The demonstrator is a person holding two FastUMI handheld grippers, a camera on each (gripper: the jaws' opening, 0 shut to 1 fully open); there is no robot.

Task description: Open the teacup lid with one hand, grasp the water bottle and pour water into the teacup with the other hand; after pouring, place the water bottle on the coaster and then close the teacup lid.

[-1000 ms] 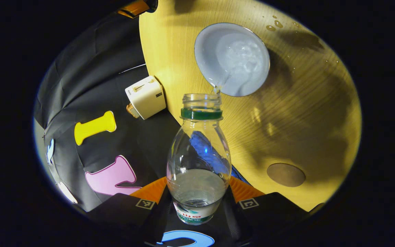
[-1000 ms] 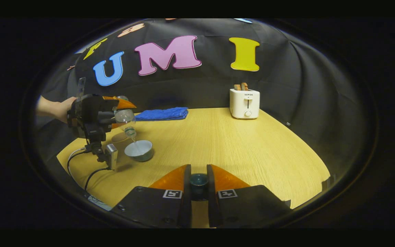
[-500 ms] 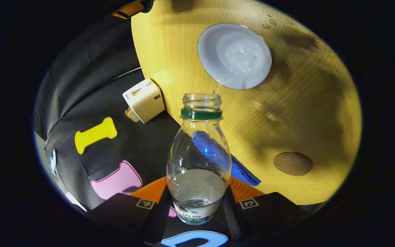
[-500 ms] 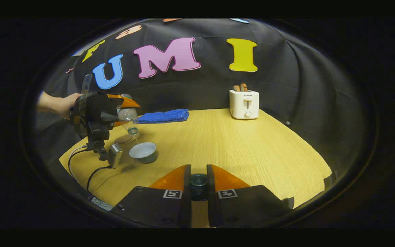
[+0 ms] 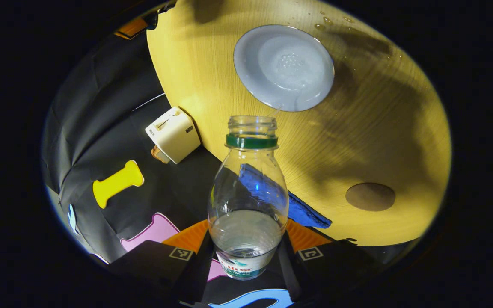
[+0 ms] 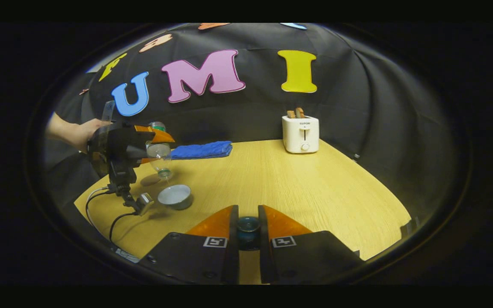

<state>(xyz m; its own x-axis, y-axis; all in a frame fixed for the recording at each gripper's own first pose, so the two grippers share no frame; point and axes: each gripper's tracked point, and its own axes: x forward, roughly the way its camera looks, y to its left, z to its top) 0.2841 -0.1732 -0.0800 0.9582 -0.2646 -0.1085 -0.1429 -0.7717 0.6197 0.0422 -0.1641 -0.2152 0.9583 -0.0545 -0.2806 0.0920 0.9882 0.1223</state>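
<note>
Left gripper [image 5: 246,252] clamped on tilted water bottle [image 5: 247,201], mouth above teacup [image 5: 284,66]; droplets on worktop [image 5: 357,128] already. Risk: dribble past rim if righted off-centre. Coaster [image 5: 370,196] near. Right gripper [image 6: 247,231] pinching lid [image 6: 247,224]; could slip if loosened.

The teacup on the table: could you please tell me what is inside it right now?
The teacup holds clear water with small bubbles near the middle; the pale bottom shows through it. The left gripper holds the water bottle.
</note>
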